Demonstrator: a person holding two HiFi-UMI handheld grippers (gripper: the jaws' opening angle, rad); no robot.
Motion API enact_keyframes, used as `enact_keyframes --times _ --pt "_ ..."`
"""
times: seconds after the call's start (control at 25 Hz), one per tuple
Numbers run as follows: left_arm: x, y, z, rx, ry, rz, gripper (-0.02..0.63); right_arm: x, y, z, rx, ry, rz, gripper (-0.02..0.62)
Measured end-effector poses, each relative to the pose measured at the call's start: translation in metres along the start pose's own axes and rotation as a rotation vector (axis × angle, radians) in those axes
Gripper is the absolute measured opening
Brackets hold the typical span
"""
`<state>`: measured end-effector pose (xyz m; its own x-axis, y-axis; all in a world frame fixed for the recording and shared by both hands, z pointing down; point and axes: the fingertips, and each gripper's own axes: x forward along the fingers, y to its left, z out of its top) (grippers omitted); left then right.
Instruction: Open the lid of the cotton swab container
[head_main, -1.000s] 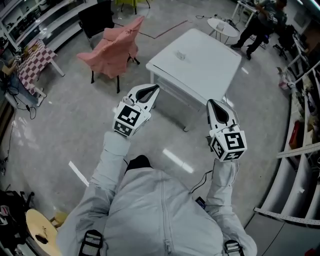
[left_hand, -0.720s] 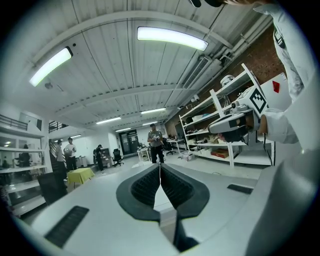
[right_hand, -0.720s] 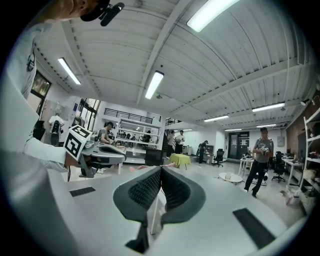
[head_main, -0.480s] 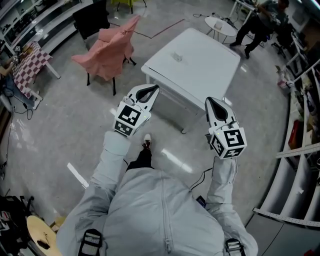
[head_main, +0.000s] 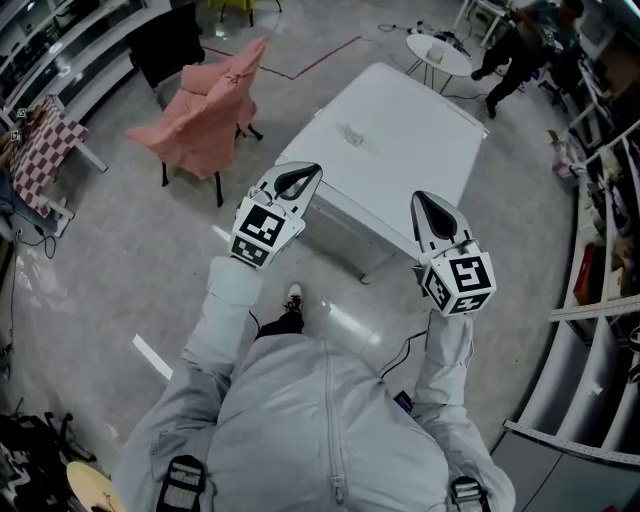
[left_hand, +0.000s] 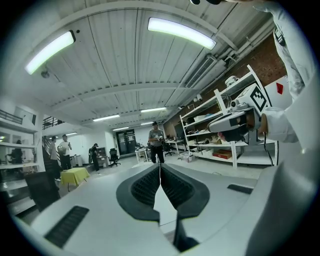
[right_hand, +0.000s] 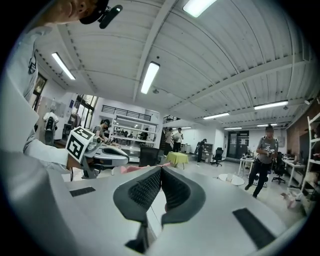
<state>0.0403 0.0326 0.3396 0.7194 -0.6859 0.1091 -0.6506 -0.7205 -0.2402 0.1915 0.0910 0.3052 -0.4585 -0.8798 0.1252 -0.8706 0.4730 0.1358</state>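
Observation:
A small clear container (head_main: 351, 133), too small to make out in detail, stands on the white table (head_main: 420, 160) ahead of me, in the head view only. My left gripper (head_main: 312, 170) is held up in front of my chest, short of the table's near left edge, jaws shut and empty. My right gripper (head_main: 418, 198) hovers level with it by the table's near corner, also shut with nothing in it. The left gripper view shows its own closed jaws (left_hand: 160, 167) pointing across the room. The right gripper view shows its own closed jaws (right_hand: 161, 170) the same way.
A chair draped in pink cloth (head_main: 205, 115) stands left of the table. Behind the table are a small round table (head_main: 440, 48) and a person (head_main: 515, 50). Shelving (head_main: 600, 250) runs along the right side. A checkered table (head_main: 40, 140) is at far left.
The white table and the pink chair have slid nearer and lower in the head view as I walk toward them. Both grippers keep their pose and stay shut.

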Motion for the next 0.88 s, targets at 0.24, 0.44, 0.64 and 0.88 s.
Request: enact_keyframes --times 0.24,0.44,0.64,0.88 --pt "0.052 0.067 -0.014 -0.010 0.013 -0.031 0.021 0.082 -0.037 0.003 0.037 0.020 -0.054 0.034" --pt "0.085 0.113 -0.031 -0.025 0.024 -0.057 0.021 0.137 -0.051 -0.004 0.062 0.058 -0.071 0.035" --pt "0.120 0.146 -0.044 -0.034 0.031 -0.088 0.020 0.180 -0.072 -0.012 0.073 0.091 -0.098 0.034" --pt "0.151 0.190 -0.067 -0.063 0.048 -0.114 0.021 0.231 -0.090 -0.026 0.089 0.157 -0.139 0.035"
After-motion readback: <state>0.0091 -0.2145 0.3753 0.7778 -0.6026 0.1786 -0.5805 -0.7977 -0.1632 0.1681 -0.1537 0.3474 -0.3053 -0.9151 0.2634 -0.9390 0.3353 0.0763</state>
